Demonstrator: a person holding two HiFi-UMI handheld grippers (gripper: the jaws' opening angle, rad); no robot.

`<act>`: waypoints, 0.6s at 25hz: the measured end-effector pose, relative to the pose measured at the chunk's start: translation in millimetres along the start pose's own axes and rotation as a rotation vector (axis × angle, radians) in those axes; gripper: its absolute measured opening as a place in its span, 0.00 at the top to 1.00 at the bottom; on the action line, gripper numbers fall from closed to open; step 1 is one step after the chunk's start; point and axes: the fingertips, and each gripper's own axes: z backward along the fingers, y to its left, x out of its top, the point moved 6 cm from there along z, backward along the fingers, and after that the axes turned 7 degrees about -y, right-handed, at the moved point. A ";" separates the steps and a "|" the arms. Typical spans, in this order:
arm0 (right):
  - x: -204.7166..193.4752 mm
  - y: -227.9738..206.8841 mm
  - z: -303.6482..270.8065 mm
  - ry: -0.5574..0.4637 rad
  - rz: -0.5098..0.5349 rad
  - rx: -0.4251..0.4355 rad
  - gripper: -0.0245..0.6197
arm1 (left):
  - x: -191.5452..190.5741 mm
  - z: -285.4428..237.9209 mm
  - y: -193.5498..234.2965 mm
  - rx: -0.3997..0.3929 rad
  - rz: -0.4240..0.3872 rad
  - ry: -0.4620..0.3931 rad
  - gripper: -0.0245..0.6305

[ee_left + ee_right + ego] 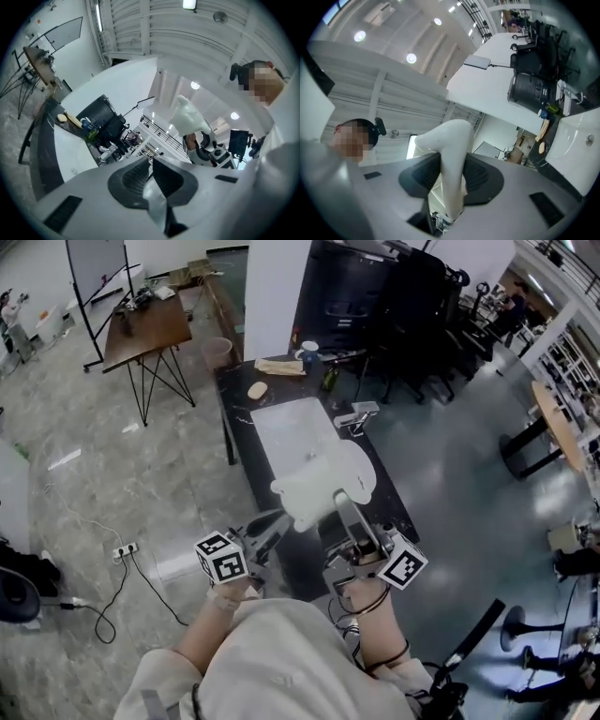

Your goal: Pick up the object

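**White piece up over the black table**

Far left, a power strip (125,548) lies on the grey floor (84,484), with a wooden table (141,324) at upper left. Lower centre, the left gripper (270,529) has its tongs pressed together on nothing. Mid-frame, the white object (323,482) hangs over the near end of the black table (246,423), pinched in the right gripper (451,180). Beyond it lie a white sheet (291,427), a tan lump (257,390) and a cup (309,351). Black chairs (412,315) crowd the upper right. Floor runs down both long edges of the table.

Grey marble floor (84,484); wooden table (145,329); whiteboard (94,263) behind.
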 end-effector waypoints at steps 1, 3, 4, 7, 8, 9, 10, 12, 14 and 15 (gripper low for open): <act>11.1 1.9 13.4 -0.026 0.017 -0.016 0.72 | -8.6 -11.7 -3.6 -0.025 0.014 0.012 0.95; 31.6 6.6 38.8 -0.076 0.054 -0.048 0.72 | -25.2 -34.4 -11.8 -0.071 0.038 0.046 0.95; 41.0 8.7 50.8 -0.100 0.071 -0.065 0.72 | -32.7 -45.5 -16.9 -0.090 0.049 0.067 0.95; 65.4 12.5 85.9 -0.166 0.111 -0.119 0.72 | -57.1 -76.2 -27.3 -0.155 0.089 0.113 0.95; 71.2 12.8 95.9 -0.188 0.125 -0.136 0.72 | -64.0 -84.8 -29.5 -0.175 0.099 0.131 0.95; 75.8 12.7 104.7 -0.209 0.139 -0.153 0.72 | -69.6 -92.5 -31.3 -0.191 0.107 0.152 0.95; 79.8 12.2 112.8 -0.230 0.152 -0.170 0.72 | -75.1 -99.7 -32.5 -0.209 0.116 0.171 0.95; 89.9 13.3 131.5 -0.272 0.173 -0.205 0.72 | -87.7 -115.3 -38.6 -0.246 0.135 0.203 0.95; 105.0 19.8 154.6 -0.315 0.199 -0.235 0.72 | -103.1 -134.1 -52.8 -0.283 0.153 0.240 0.95; 112.6 23.9 166.0 -0.337 0.214 -0.250 0.72 | -111.1 -142.9 -60.4 -0.305 0.163 0.257 0.95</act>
